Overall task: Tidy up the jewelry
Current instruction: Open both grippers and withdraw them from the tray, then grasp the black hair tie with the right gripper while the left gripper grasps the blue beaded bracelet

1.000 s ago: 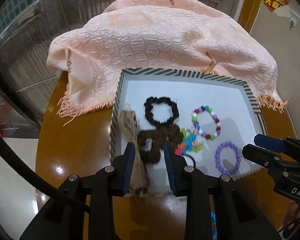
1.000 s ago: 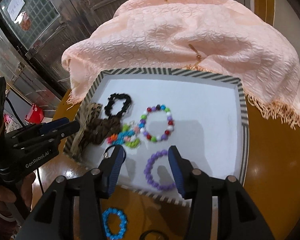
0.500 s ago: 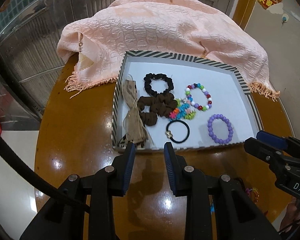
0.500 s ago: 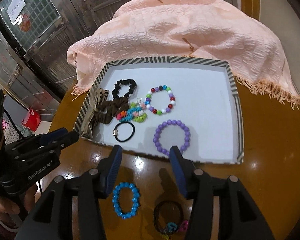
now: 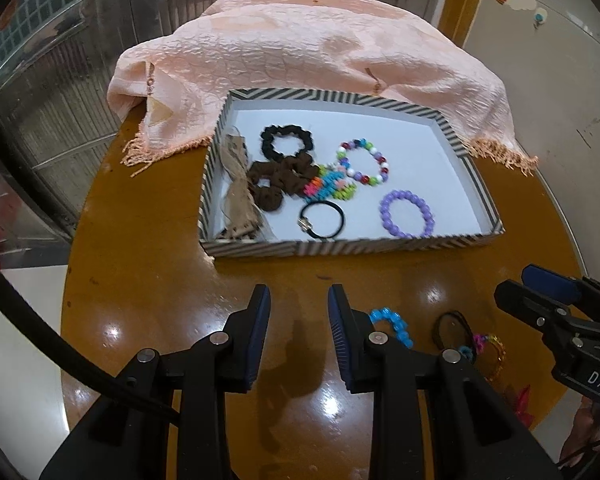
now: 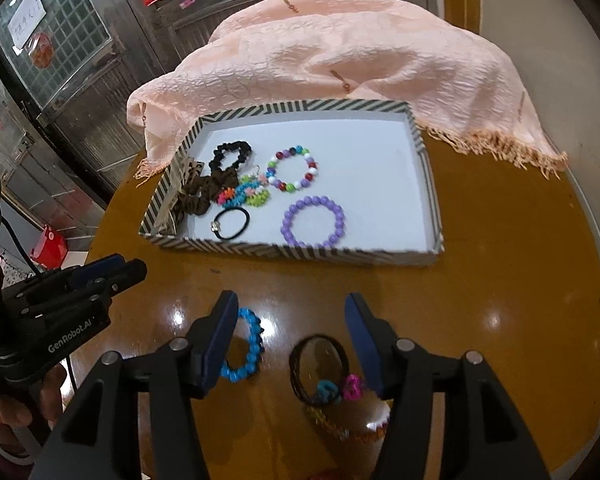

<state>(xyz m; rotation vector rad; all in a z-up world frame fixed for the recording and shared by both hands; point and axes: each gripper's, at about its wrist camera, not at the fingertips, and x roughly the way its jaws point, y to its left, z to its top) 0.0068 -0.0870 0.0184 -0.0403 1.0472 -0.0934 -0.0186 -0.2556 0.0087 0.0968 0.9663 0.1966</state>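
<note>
Striped tray (image 6: 296,251) at tabletop (image 6: 500,280) centre holding purple bead bracelet (image 6: 314,221), black hair tie (image 6: 231,227), scrunchies, blue bead bracelet (image 6: 244,346) at tray's 6 o'clock, left gripper (image 5: 298,312) jaws parted, empty, right gripper (image 6: 290,320) jaws opening, nothing between.

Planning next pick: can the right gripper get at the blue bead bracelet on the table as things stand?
Probably yes. The blue bead bracelet lies flat on bare table, just inside the left jaw of the right gripper, whose jaws are opening with nothing between them. The dark hair tie sits beside it, apart.
</note>
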